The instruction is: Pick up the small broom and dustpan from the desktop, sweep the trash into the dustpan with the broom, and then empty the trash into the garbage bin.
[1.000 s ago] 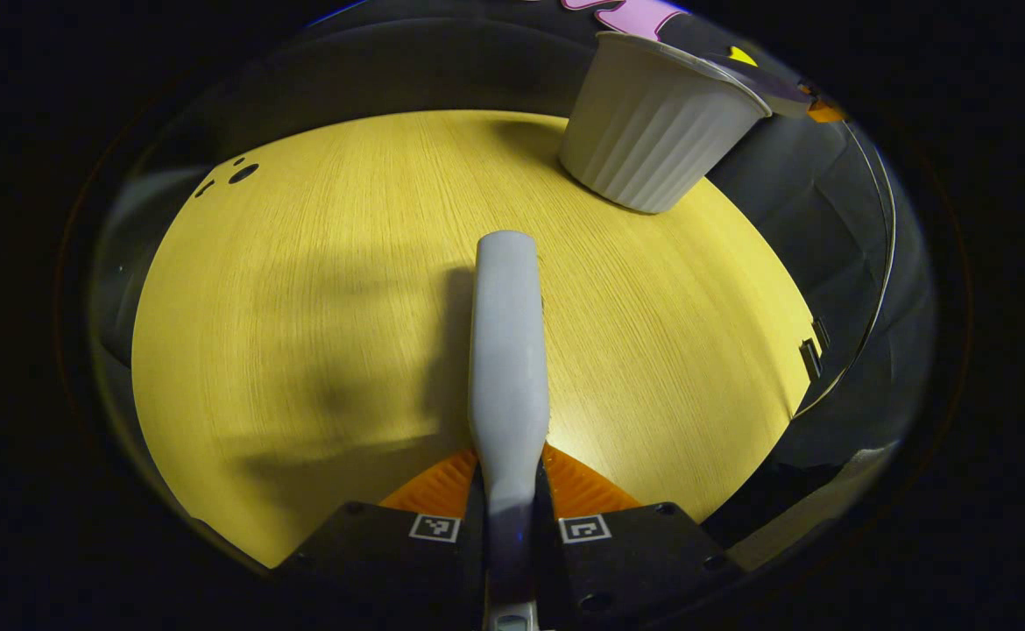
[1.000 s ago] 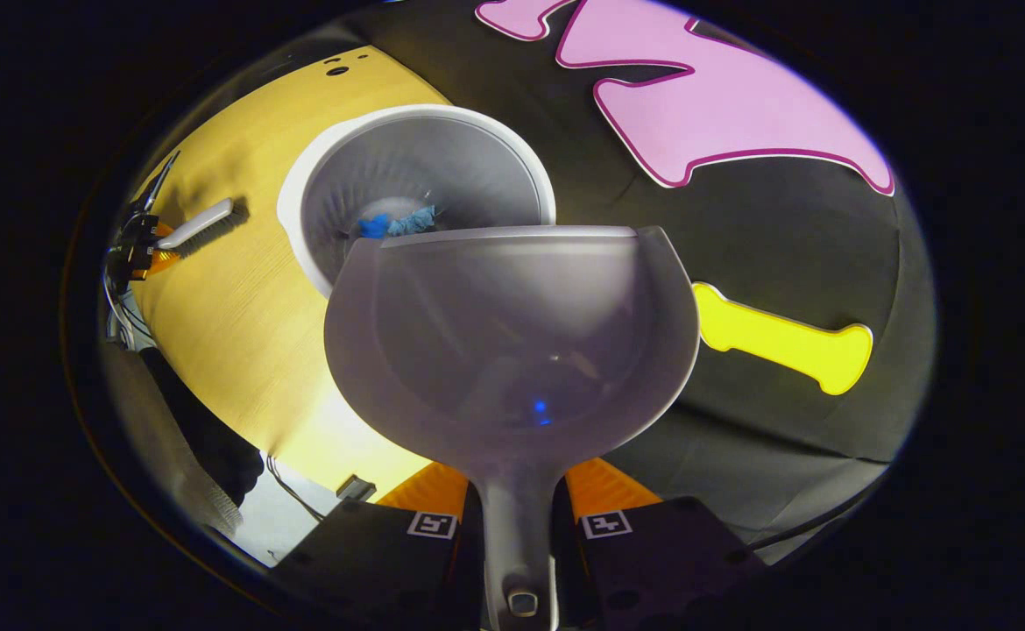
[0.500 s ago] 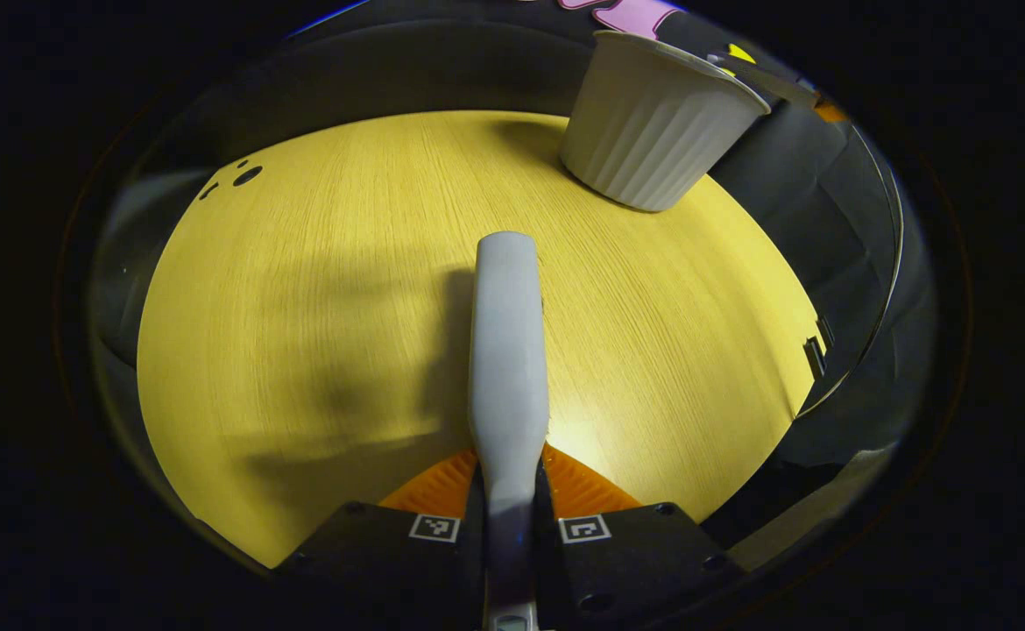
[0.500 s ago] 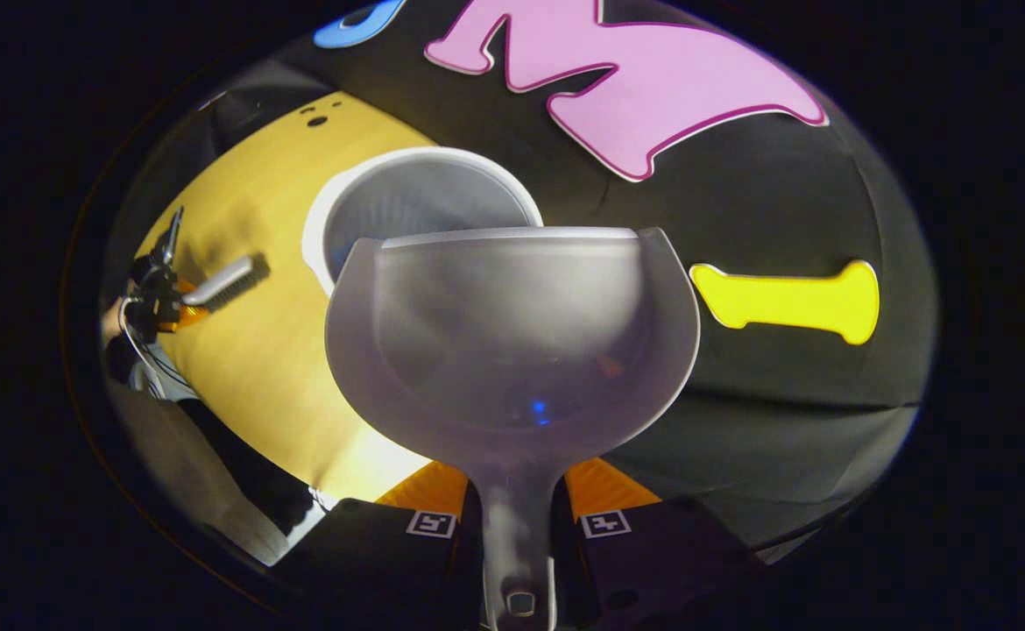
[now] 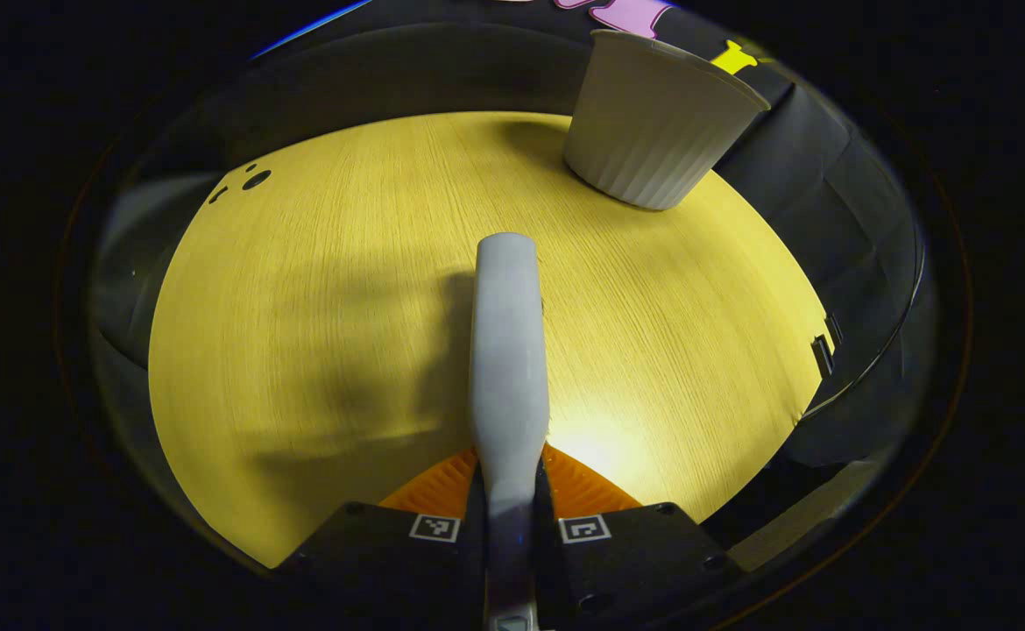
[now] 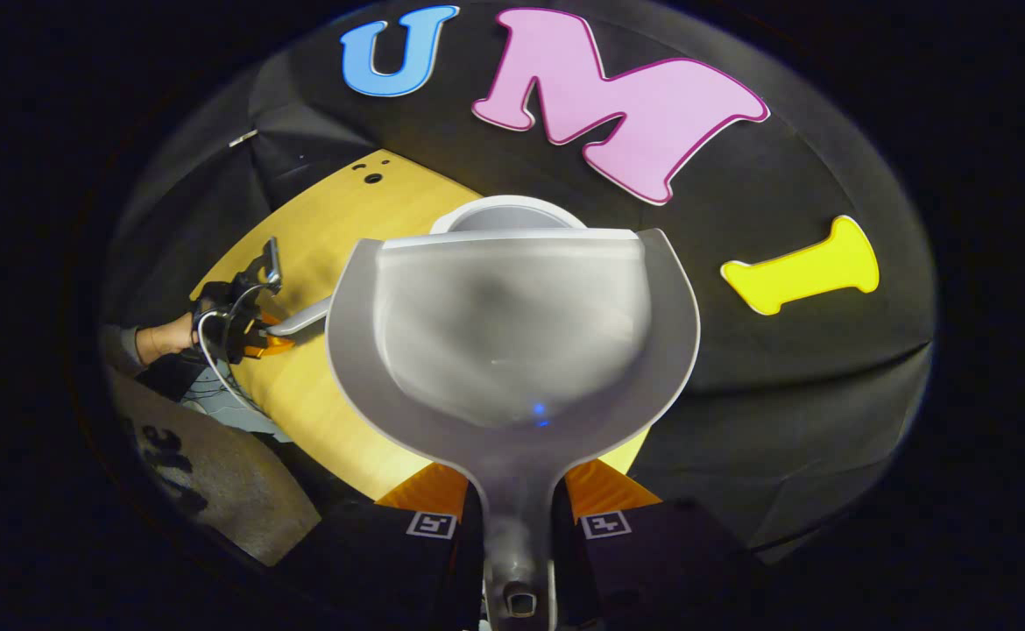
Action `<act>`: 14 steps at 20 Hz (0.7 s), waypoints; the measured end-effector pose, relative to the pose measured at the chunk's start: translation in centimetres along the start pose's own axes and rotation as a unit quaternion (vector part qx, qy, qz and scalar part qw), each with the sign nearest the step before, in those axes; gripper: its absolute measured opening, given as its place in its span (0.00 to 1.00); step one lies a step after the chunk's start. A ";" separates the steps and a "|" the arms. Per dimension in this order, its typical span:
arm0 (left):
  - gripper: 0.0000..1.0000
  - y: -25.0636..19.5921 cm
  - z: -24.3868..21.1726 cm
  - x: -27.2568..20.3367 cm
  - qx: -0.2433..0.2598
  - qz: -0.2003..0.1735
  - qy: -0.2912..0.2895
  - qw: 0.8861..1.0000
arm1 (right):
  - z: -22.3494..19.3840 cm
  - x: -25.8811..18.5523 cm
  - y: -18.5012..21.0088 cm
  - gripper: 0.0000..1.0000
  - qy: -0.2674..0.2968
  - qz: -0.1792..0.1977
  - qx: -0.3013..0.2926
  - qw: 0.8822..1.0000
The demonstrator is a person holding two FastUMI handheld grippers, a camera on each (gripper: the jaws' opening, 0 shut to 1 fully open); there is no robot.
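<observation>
My left gripper is shut on the handle of the small grey broom, which points forward low over the yellow desktop. The white ribbed garbage bin stands at the desk's far right. My right gripper is shut on the handle of the grey dustpan, held up in the air with its bare scoop facing me. The garbage bin's rim peeks out just behind the pan's front edge. The left gripper with its broom appears at the left, held by a hand.
The desktop has small holes near its far left corner. Black cloth walls close in behind and to the right of the desk. A grey floor patch lies below the desk's near edge.
The right gripper has drawn the dustpan up and back from above the bin, so the bin now looks smaller and mostly hidden. The left gripper with the broom has barely shifted.
</observation>
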State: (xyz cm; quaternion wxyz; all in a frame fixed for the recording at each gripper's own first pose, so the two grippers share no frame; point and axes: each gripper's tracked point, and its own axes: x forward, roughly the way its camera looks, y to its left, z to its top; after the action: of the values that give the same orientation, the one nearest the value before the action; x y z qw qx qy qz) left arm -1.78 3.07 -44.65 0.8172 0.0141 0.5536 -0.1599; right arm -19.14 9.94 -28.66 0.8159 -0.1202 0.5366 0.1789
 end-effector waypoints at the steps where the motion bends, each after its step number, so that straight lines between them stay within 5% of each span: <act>1: 0.27 0.0 0.1 -0.1 0.000 0.001 0.001 1.000 | -0.9 0.1 1.1 0.36 -0.002 0.007 0.005 1.000; 10: 0.29 0.1 -0.2 -0.6 -0.008 0.020 0.007 1.000 | -8.6 6.2 11.8 0.36 0.021 0.079 0.032 0.996; 14: 0.27 0.2 -0.3 -0.6 -0.012 0.029 0.010 0.999 | -11.4 11.7 15.1 0.37 0.040 0.076 0.047 0.995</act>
State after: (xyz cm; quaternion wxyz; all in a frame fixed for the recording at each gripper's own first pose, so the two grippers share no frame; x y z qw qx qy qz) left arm -2.23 3.44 -44.25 0.8161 0.0219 0.5629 -0.1294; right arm -30.79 21.15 -43.95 0.7826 -0.0473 0.5841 0.2101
